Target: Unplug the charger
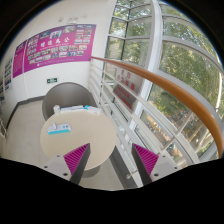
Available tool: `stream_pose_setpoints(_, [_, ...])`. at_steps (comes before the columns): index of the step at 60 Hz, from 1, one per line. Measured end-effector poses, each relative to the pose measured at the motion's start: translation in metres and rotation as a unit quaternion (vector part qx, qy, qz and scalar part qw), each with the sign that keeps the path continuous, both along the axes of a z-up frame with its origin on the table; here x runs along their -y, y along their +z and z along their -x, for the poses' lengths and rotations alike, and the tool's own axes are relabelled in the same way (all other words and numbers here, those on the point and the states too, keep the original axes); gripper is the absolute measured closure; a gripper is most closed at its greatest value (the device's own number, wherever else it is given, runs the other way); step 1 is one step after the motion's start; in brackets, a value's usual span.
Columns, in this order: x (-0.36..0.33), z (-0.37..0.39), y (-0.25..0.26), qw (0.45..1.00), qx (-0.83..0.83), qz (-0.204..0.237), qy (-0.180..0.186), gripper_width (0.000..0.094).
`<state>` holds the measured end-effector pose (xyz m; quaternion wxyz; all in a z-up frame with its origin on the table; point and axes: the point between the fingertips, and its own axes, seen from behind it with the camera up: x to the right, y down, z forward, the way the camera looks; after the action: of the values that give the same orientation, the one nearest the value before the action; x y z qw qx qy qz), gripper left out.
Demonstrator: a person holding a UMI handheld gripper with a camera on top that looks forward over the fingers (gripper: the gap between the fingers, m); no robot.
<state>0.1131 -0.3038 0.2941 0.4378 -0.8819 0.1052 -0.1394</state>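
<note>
The claw is seen nearest, its two fingers spread apart with magenta pads facing inward and nothing held between them. Just ahead of the fingers a round white bench is seen. Beyond the left finger, a small blue-and-white object, possibly the charger, lies on it. Farther off, a curved wooden handrail, windows and a pink wall poster are visible.
</note>
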Motion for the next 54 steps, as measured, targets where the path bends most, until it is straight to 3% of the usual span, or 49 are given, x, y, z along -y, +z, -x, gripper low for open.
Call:
stream_pose_setpoints(10, [-0.012,0.031,-0.082,0.999,-0.006,0.027,0.018,0.0078])
stream_pose_setpoints(16, [-0.024,0.070,-0.125,0.998,-0.025,0.030,0.054,0.0087])
stream_pose_setpoints(25, [-0.099,0.154,-0.189,0.992,-0.050,0.015,0.113,0.0075])
stream_pose_setpoints(37, [-0.236,0.224,-0.226,0.981,-0.055,-0.035,0.183,0.0079])
stream_pose_setpoints(44, [-0.301,0.256,-0.234,0.976,-0.055,-0.059,0.204,0.0098])
stream_pose_setpoints(51, [-0.353,0.269,-0.245,0.975,-0.060,-0.073,0.202,0.0181])
stream_pose_setpoints(54, [-0.369,0.273,-0.254,0.976,-0.066,-0.069,0.198,0.0268])
